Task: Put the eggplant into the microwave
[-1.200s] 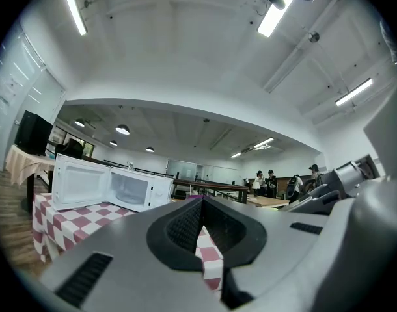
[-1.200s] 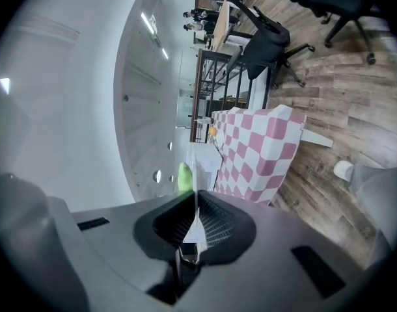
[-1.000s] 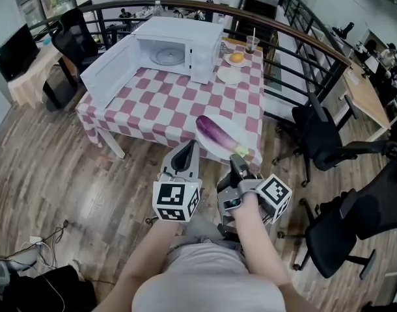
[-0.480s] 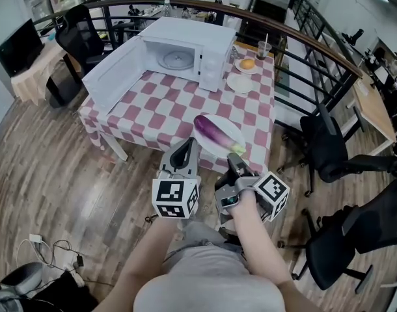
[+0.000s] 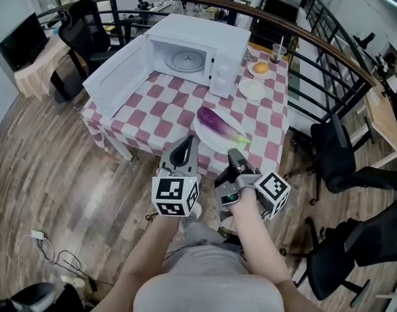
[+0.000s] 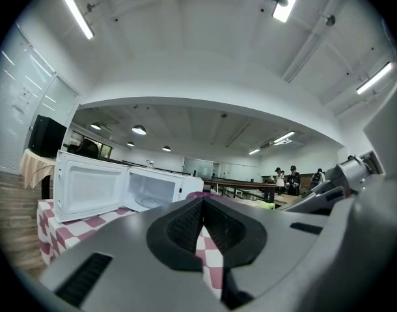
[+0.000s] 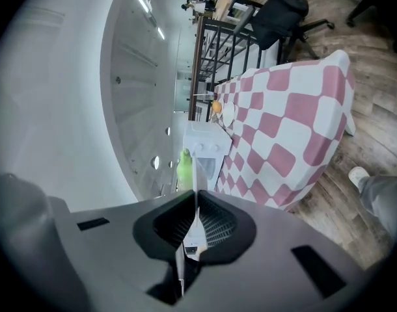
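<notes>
Eggplant, glossy purple and oblong, lies on round white plate.

- Open microwave faces near side; cavity mouth unobstructed.
- Its door swung wide left, out to counter's left edge: blocks entry from the left.
- Checked counter betw. near edge & cavity is bare: straight lane in.
- Eggplant on white plate sits right of that lane, open above & in front.
- Small plate, plate w/ orange, cup crowd far right corner beside microwave.
- Railing behind & along right side, office chairs there too: tight.
</notes>
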Available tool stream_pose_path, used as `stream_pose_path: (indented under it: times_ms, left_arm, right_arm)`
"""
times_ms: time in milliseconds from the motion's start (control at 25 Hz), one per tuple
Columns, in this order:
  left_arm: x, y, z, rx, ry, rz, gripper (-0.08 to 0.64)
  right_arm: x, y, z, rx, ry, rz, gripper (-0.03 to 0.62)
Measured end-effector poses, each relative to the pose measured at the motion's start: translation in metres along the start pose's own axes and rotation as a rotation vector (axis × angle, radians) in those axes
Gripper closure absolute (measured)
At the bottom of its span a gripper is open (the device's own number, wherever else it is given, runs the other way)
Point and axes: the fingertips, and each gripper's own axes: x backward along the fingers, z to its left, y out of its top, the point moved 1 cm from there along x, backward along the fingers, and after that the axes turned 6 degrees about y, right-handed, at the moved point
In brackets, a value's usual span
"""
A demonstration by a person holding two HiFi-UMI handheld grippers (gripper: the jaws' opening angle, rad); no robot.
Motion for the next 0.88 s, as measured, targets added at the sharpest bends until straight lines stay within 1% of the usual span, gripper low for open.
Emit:
stream_pose_path:
  times_ms: [640, 880]
  left_arm:
    - [-0.096, 0.013, 0.054, -0.013, 0.008, 0.020, 0.555]
    - [-0.133, 0.011, 0.073, 0.008, 0.024, 0.039, 0.555]
  right_arm:
    - [-0.112, 0.018, -0.003, -0.031, 0.005, 0.016, 0.557]
    - [-0.151, 0.023, -0.004, -0.020, 0.007, 0.043, 0.557]
